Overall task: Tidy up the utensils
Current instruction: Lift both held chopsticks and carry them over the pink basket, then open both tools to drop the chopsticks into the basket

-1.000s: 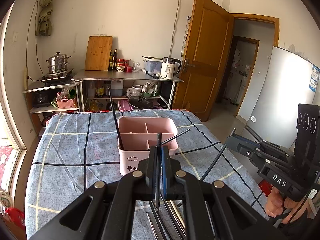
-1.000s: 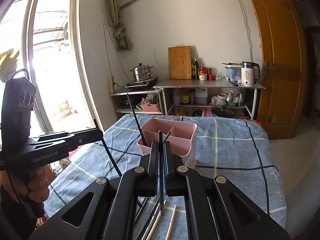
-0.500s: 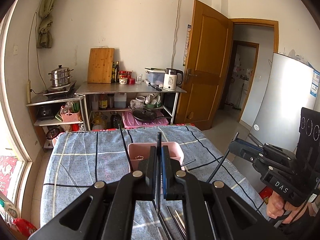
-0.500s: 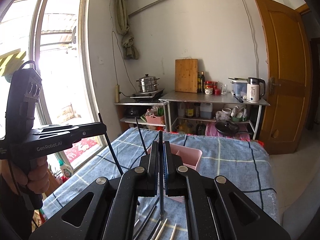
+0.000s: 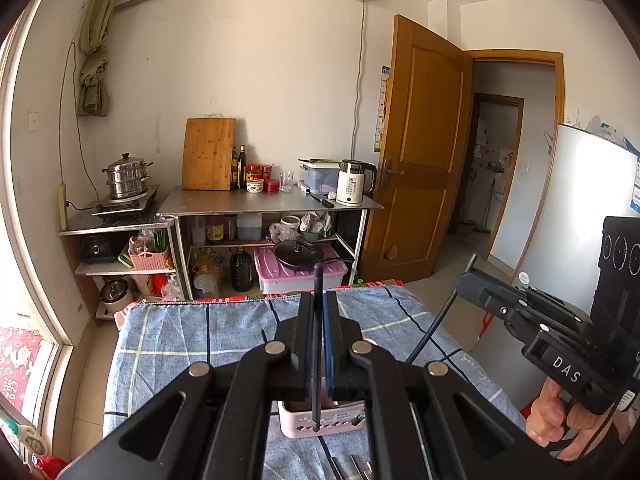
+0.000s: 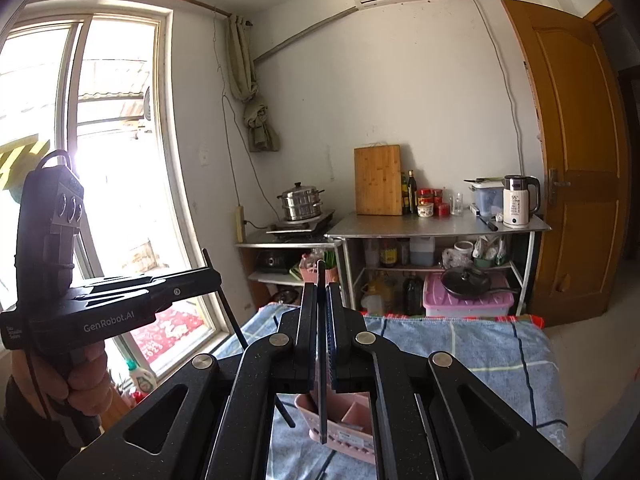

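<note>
Meanwhile I had raised both claws higher than a second before, my left gripper (image 5: 319, 312) and right gripper (image 6: 321, 304) each pinching a black chopstick (image 5: 317, 344) upright over the pink caddy (image 5: 320, 420) below, ready to drop in.

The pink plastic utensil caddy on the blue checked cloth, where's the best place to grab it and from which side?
Probably the top rim of a side wall of the pink plastic utensil caddy, coming from above. It stands upright and open-topped on the blue checked cloth, with thin walls that closing fingers could pinch. Both grippers already hold a black chopstick, so one would need freeing.
</note>
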{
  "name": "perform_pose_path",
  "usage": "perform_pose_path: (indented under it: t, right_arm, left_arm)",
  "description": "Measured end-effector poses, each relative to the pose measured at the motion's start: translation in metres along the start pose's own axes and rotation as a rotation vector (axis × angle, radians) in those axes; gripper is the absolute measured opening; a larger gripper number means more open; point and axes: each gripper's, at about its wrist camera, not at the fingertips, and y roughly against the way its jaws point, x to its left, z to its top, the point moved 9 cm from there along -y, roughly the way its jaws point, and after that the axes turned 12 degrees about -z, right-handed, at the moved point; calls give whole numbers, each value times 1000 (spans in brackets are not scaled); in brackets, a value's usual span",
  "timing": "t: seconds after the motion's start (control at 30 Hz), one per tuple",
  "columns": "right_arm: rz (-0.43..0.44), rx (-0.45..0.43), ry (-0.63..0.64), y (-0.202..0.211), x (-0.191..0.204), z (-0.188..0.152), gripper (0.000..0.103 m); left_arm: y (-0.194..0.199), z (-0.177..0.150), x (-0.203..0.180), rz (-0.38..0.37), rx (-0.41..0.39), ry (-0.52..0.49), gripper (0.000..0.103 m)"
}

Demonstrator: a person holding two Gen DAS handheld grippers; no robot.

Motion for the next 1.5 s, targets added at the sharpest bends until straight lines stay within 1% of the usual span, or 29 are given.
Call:
perform_pose_path:
  t: [0.17,0.3,0.53,0.83,1.17,1.3,1.37,1.4,1.43,1.47,1.5]
  right_arm:
    - [-4,-27,-28,-13,-3,14,4]
    - [-8,-20,-36,-28,-4,14,4]
    - [-22,19,-37,-56,-7,-1,4]
    - [-40,106,-48,-80,-20,-31,4]
    - [-55,173,-46,-88,-28,-53,4]
    - [-51,197,-40,-88,-28,-60,4]
    - [-54,198,-29,-85,-29,-61,5]
    - [-57,195,-26,-83,-29,-61,8]
    - [-57,192,-25,-80,-29,-60,12]
    - [-55,186,-26,-77,-30,-59,13]
    - [-53,180,-27,-73,-30,-59,14]
  left_arm:
    - [-10,13,9,12,-26,-8,5]
    - [-26,10,18,22,-21,-10,5]
    - [-56,-14,33,11,33,27,5]
    - [-72,-36,42,-4,83,54,5]
    - [-84,-59,56,14,134,90,5]
    - [-84,-63,56,25,139,88,5]
    - [-80,-64,54,25,135,89,9]
    - [-78,-63,54,29,131,89,11]
    - [-75,-61,55,37,122,87,17]
    - [-72,-60,55,41,112,86,22]
    - [-67,-60,54,39,102,86,23]
